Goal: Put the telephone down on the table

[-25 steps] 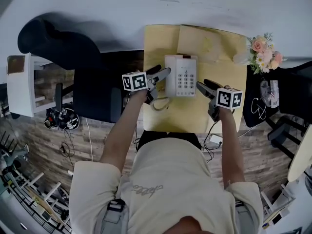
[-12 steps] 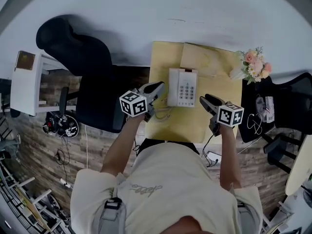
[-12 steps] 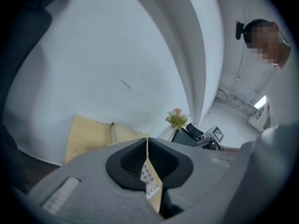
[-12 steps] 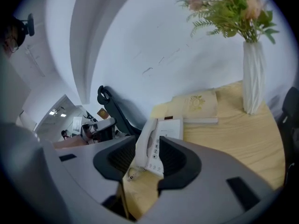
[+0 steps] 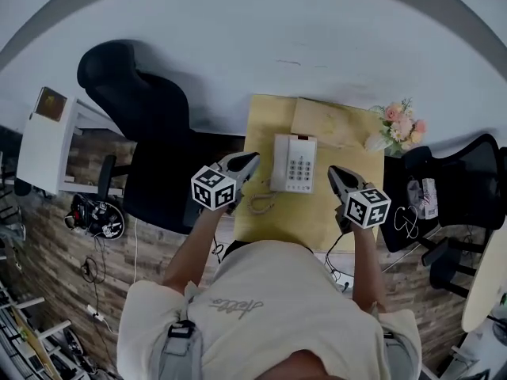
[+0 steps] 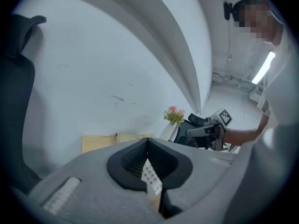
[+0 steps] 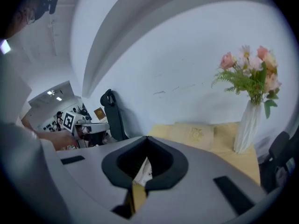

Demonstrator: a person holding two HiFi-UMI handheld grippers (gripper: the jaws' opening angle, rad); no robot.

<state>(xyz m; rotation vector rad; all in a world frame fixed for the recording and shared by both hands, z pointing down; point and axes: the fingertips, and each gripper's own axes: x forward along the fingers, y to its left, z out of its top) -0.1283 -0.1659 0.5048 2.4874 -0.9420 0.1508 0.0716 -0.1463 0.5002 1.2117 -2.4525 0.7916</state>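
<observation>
Telephone (image 5: 295, 163) was found lying flat on the yellow table (image 5: 317, 222), keypad up, between the two grippers and touched by neither.

Nearest the camera, the person's pale shirt (image 5: 269, 307) filled the lower frame, with both forearms reaching forward. The left gripper (image 5: 252, 158) was held just left of the telephone, over the table's left edge. Its jaws were pressed together with nothing in them. The right gripper (image 5: 332, 170) was held just right of the telephone. Its jaws had just been closing and met tip to tip, likewise empty.

A coiled cord (image 5: 261, 205) lay on the table near the telephone's front left corner, beside the left gripper.

Beyond the telephone, a flat tan pad (image 5: 333, 123) lay just behind it. A white vase of pink flowers (image 5: 394, 125) stood at the table's far right corner.

A black chair (image 5: 150, 133) stood left of the table, and a second black chair (image 5: 459, 188) stood to its right. A white wall (image 5: 317, 38) closed the scene at the back.
</observation>
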